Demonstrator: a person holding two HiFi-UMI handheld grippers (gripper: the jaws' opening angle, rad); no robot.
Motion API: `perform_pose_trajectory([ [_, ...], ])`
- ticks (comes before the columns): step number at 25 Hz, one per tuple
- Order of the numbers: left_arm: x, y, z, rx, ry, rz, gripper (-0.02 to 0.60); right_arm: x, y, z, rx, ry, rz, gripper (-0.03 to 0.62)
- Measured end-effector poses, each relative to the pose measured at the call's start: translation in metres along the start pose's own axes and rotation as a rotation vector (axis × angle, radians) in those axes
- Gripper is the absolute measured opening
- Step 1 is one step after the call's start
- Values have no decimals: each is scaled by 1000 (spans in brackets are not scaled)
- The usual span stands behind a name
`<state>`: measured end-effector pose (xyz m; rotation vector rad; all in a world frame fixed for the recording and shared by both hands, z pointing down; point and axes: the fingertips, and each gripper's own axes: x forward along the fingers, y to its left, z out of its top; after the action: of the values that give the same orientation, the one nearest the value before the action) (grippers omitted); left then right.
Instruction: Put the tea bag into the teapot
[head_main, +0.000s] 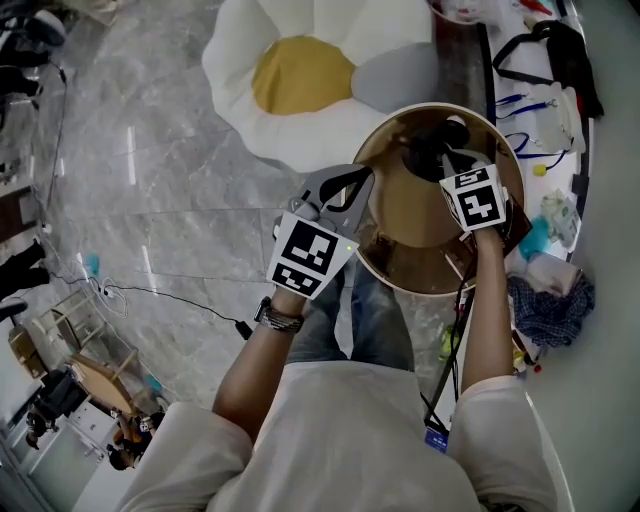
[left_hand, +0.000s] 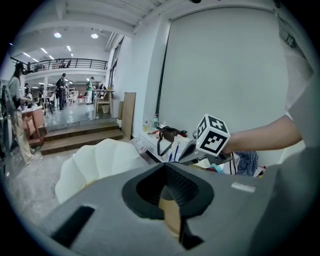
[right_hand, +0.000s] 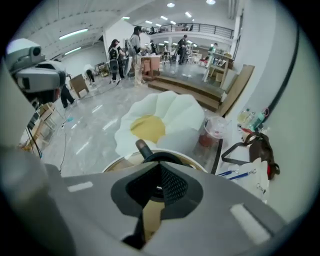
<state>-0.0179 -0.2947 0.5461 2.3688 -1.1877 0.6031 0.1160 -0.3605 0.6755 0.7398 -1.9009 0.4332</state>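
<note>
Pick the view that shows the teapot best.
The head view: the dark teapot shows from above on the round table, though the right hand-held gripper covers part of it. The right gripper view shows only its handle and top past the jaws. The left gripper view does not show it.

No legible text, label or number anywhere.
</note>
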Motion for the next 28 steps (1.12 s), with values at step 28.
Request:
perform_pose_trajectory([
  [28, -159, -85, 82, 261, -226, -192, 5, -314, 112, 20, 288, -553, -360, 6],
])
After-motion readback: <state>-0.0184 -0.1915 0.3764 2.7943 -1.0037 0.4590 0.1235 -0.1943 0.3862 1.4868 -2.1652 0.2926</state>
